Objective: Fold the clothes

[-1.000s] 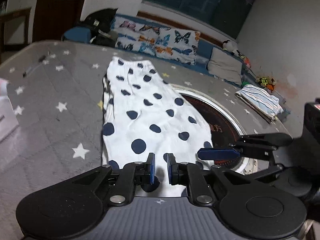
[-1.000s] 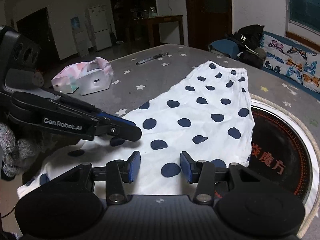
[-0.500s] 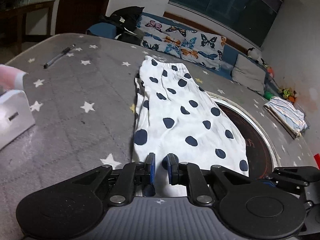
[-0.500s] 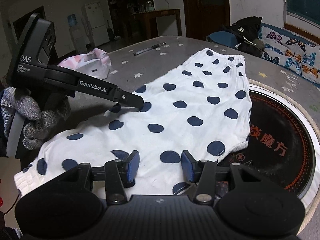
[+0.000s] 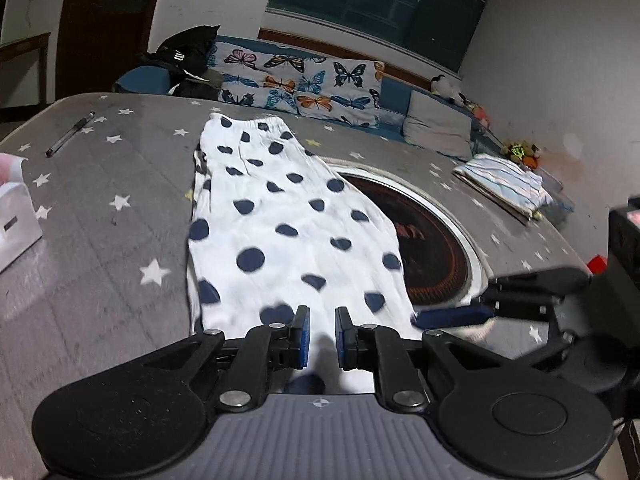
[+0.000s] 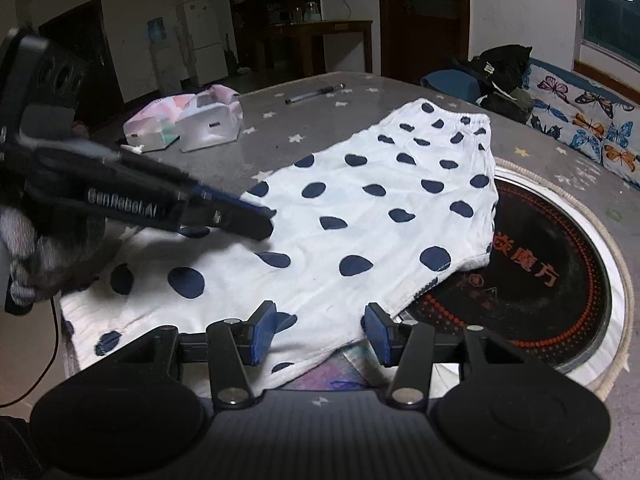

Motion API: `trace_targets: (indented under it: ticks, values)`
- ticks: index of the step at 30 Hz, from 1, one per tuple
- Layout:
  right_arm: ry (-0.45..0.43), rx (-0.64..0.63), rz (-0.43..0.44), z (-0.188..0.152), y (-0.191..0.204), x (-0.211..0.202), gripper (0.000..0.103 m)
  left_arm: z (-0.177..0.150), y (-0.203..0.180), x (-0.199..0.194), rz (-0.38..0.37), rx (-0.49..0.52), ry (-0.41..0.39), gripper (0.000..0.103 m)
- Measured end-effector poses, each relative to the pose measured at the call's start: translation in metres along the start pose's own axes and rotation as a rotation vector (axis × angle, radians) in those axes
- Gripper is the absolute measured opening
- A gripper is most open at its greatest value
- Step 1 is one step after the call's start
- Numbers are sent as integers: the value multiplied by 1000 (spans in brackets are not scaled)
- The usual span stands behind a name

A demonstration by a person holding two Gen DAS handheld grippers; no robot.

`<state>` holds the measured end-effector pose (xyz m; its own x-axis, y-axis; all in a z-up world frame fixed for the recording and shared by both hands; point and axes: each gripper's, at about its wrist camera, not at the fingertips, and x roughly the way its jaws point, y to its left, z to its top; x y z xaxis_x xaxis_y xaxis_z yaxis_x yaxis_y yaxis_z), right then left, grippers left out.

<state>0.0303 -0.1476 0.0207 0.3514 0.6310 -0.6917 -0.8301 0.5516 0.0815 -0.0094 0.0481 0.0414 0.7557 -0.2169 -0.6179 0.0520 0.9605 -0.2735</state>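
A white garment with dark blue dots (image 5: 288, 216) lies lengthwise on the grey star-print tablecloth (image 5: 100, 208), waistband at the far end. My left gripper (image 5: 320, 332) sits at the garment's near part, its jaws drawn to a narrow gap with a ridge of the cloth pinched between them. In the right wrist view its fingers (image 6: 240, 216) reach in over the garment (image 6: 380, 216) from the left. My right gripper (image 6: 320, 332) is open wide, straddling the near hem. Its fingers (image 5: 452, 315) show at the garment's right edge.
A round black plate with a white rim (image 6: 540, 280) is set in the table, partly under the garment. A pen (image 5: 70, 134), a white box (image 5: 12, 220), a pink-white pack (image 6: 160, 124) and a folded striped cloth (image 5: 504, 184) lie around. A butterfly-print sofa (image 5: 304, 88) stands behind.
The left gripper has swung about while keeping its narrow grip on the cloth. The right gripper has drawn back toward the near hem, still open, and more of the black plate shows.
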Motion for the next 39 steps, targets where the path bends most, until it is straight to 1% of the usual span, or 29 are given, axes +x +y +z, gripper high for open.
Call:
trace_targets:
  ticks: [3, 5, 7, 11, 18, 20, 25, 27, 28, 29, 30, 31, 32, 35, 39]
  values:
    - [-19, -4, 13, -1, 6, -6, 50, -9, -4, -6, -2, 10, -8, 15]
    - [-19, -9, 29, -4, 10, -9, 50, -14, -3, -12, -6, 7, -22, 15]
    - [-6, -26, 34, -9, 16, -9, 50, -20, 0, -13, -3, -1, -15, 15]
    - [-5, -78, 9, -13, 25, -14, 50, -28, 6, -13, 14, -23, -3, 15]
    - [-58, -105, 33, -6, 39, -32, 50, -31, 1, -38, -1, -37, -62, 15]
    - [-64, -112, 53, -5, 45, -34, 50, -35, 0, -40, -8, -34, -59, 15]
    - [-30, -133, 86, -15, 58, -25, 50, -46, 5, -32, 20, -52, -20, 16]
    - [-19, -127, 85, -18, 58, -22, 50, -46, 4, -33, 22, -54, -20, 18]
    - [-23, -123, 84, -19, 58, -23, 51, -46, 2, -36, 22, -51, -25, 23]
    - [-26, -119, 83, -19, 58, -24, 51, -45, 0, -38, 22, -47, -29, 31]
    - [-31, -115, 82, -19, 58, -26, 53, -44, -2, -41, 23, -46, -37, 35]
    - [-39, -112, 79, -17, 57, -27, 58, -43, -3, -43, 25, -45, -44, 42]
    - [-47, -107, 81, -16, 56, -28, 61, -42, -5, -46, 25, -48, -52, 44]
    - [-59, -94, 95, -14, 57, -27, 62, -43, -7, -48, 29, -55, -54, 47]
    - [-38, -73, 118, -19, 59, -17, 63, -45, -9, -47, 44, -61, -42, 47]
